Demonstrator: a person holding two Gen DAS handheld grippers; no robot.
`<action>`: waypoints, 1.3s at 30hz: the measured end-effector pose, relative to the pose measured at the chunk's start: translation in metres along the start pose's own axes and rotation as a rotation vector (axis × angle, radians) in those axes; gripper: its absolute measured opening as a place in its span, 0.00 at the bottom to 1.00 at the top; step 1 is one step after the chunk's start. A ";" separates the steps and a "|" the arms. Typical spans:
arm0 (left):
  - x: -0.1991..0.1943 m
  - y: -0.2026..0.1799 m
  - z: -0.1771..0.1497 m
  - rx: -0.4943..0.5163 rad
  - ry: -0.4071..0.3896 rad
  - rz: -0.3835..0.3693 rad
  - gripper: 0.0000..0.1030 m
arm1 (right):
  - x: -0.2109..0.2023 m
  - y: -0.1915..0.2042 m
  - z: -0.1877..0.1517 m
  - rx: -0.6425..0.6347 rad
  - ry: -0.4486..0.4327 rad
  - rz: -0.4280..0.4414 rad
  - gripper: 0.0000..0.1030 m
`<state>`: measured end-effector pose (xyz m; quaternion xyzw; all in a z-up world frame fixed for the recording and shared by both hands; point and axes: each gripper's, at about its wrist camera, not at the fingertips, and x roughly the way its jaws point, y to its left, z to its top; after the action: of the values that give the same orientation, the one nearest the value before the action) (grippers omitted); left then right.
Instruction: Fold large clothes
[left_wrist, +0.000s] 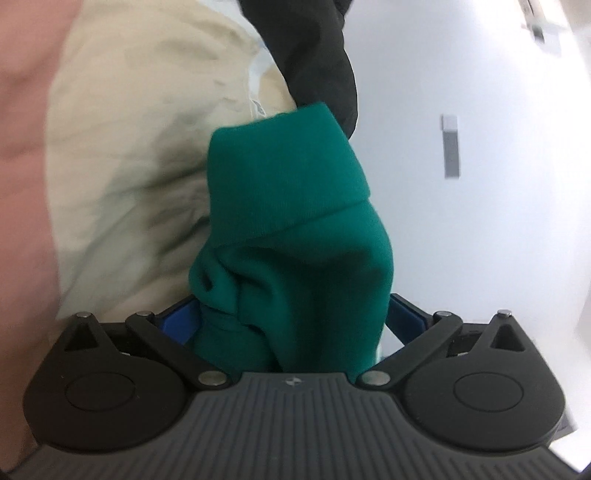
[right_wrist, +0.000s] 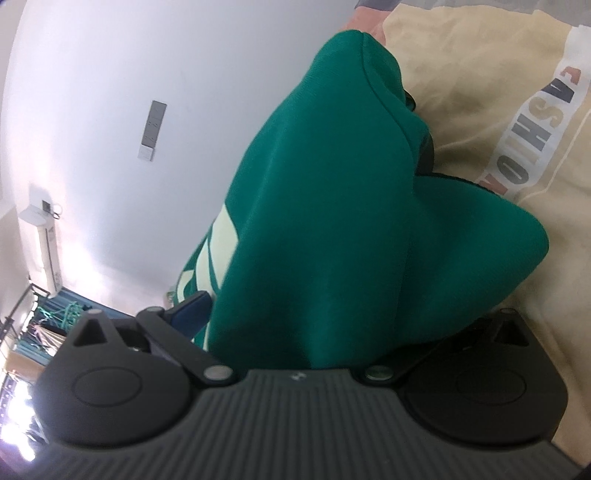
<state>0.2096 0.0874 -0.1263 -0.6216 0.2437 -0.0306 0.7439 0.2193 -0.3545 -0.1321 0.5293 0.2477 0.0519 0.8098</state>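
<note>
While a green sweatshirt (right_wrist: 332, 221) with pale lettering, too cut off to read, bunches between the jaws of both tools, the left hand-held gripper (left_wrist: 295, 317) stands spread wide around its cuff. Whether the right hand-held gripper (right_wrist: 314, 325) clamps cannot be told. Behind lies a cream garment (right_wrist: 480, 92) printed "FASHION".

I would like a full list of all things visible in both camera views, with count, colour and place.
green garment: one, green with pale print, draped between both grippers
beige garment: one, beige with a lettered band, behind the green one
black garment: one, black, above the green cuff
pink cloth: one, pink, left edge of left view
wall panel: one, grey-white, on white wall
left gripper: one, black, jaws wide, cloth between
right gripper: one, black, mostly covered by cloth
</note>
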 end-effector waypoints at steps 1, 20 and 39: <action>0.004 0.000 0.001 -0.003 0.006 0.031 1.00 | 0.001 0.000 0.000 -0.005 0.000 -0.002 1.00; 0.024 -0.007 0.009 0.104 -0.062 0.112 0.62 | 0.029 0.007 0.014 -0.064 0.009 0.005 0.79; -0.066 -0.047 -0.034 0.235 0.018 -0.017 0.47 | -0.078 0.071 0.014 -0.293 0.009 0.159 0.44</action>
<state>0.1505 0.0692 -0.0645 -0.5320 0.2397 -0.0707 0.8091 0.1707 -0.3619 -0.0379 0.4235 0.1983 0.1536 0.8705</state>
